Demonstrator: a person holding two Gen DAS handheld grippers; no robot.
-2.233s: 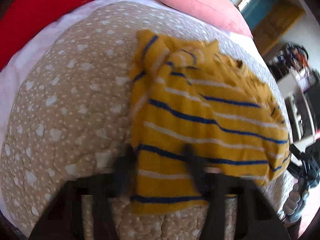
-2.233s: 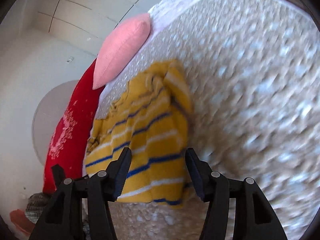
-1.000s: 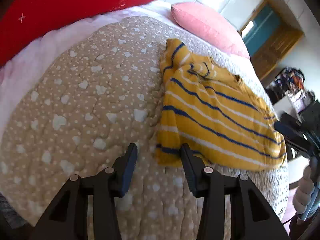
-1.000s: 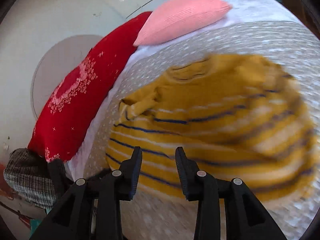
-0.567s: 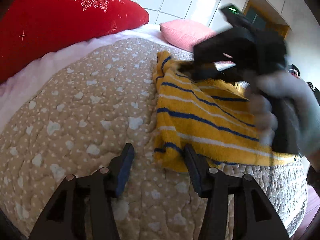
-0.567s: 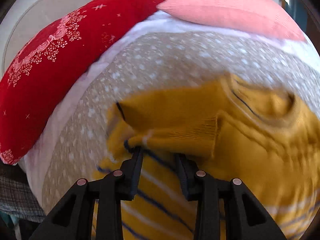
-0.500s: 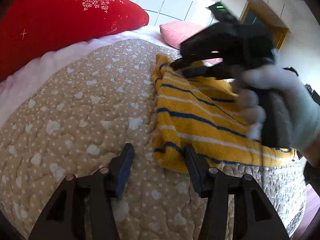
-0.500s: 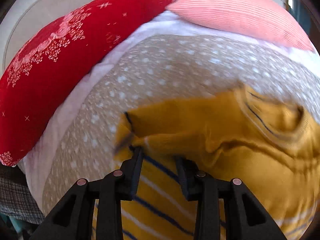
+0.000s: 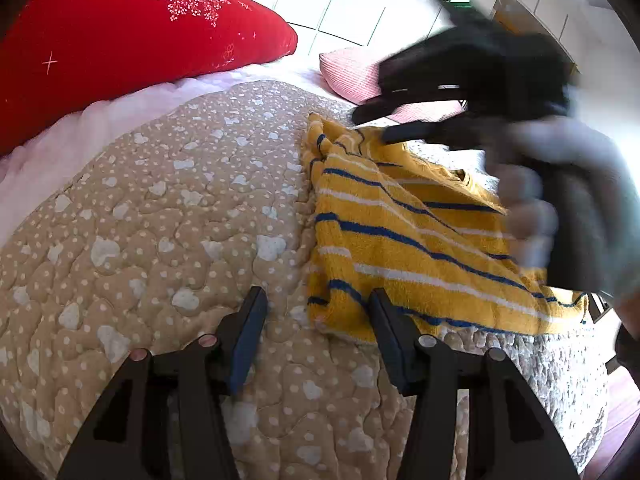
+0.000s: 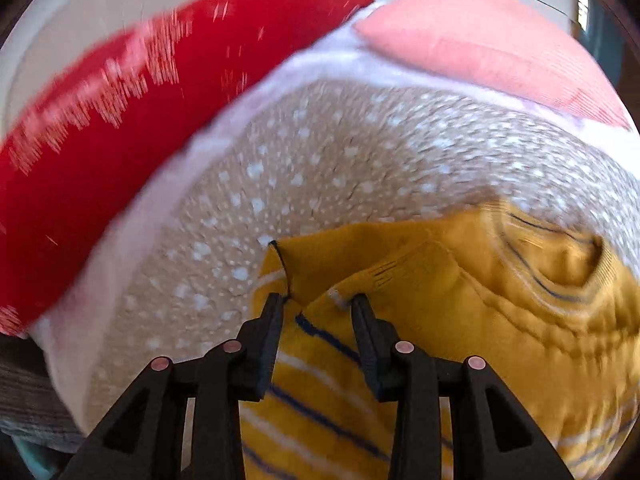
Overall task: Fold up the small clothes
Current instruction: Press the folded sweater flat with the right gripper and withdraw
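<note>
- Both views are daylit and bright; fisheye distortion bows the scene, with black vignette at the corners.
- Left wrist view: strong light from 1 to 3 o'clock overexposes the tiled wall (image 9: pixel 360 4) and washes out the quilt (image 9: pixel 560 364) edge at 4 o'clock.
- The right gripper (image 9: pixel 372 120) and the gloved hand (image 9: pixel 576 208) holding it are motion-blurred.
- Right wrist view: streaking smears the red pillow (image 10: pixel 100 128); the yellow sweater (image 10: pixel 500 320) is soft at 3 o'clock.
</note>
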